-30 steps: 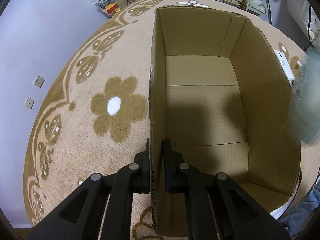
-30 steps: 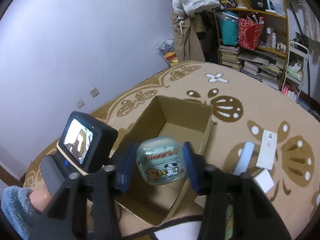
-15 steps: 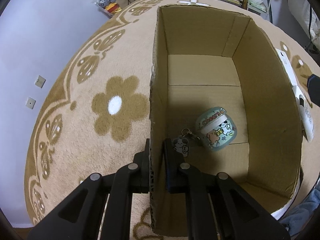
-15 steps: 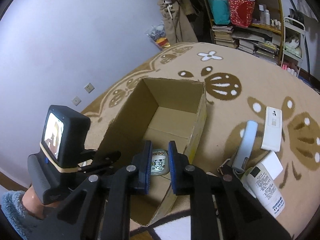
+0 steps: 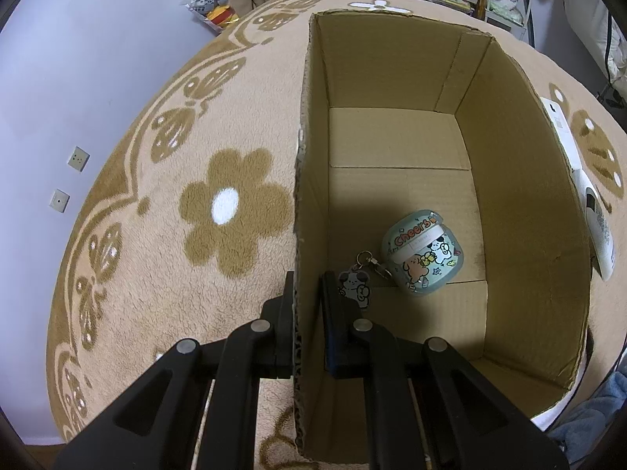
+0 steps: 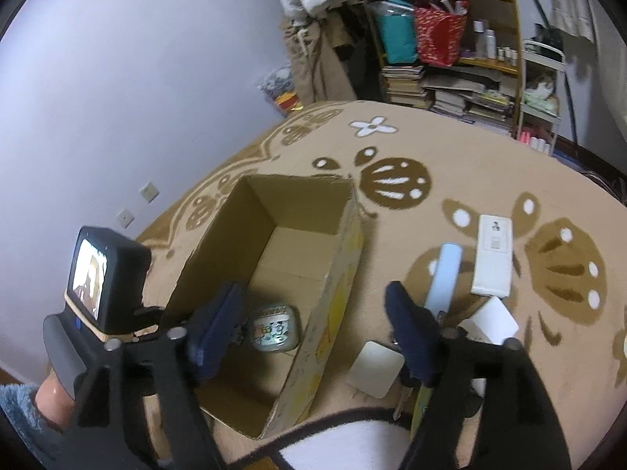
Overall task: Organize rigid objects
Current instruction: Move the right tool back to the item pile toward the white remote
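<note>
Earbud case (image 6: 274, 333) half hidden behind right gripper (image 6: 313, 337), jaws apart

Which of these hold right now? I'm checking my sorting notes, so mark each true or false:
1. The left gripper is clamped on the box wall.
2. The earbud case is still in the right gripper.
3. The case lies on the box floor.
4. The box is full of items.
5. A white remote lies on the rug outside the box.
1. True. The left gripper is shut on the box wall.
2. False. The right gripper is open with nothing between its jaws, which have just been opening.
3. True. The case lies on the box floor, its keychain charm beside it.
4. False. Only the case and charm are inside.
5. True. The remote lies on the rug.
</note>
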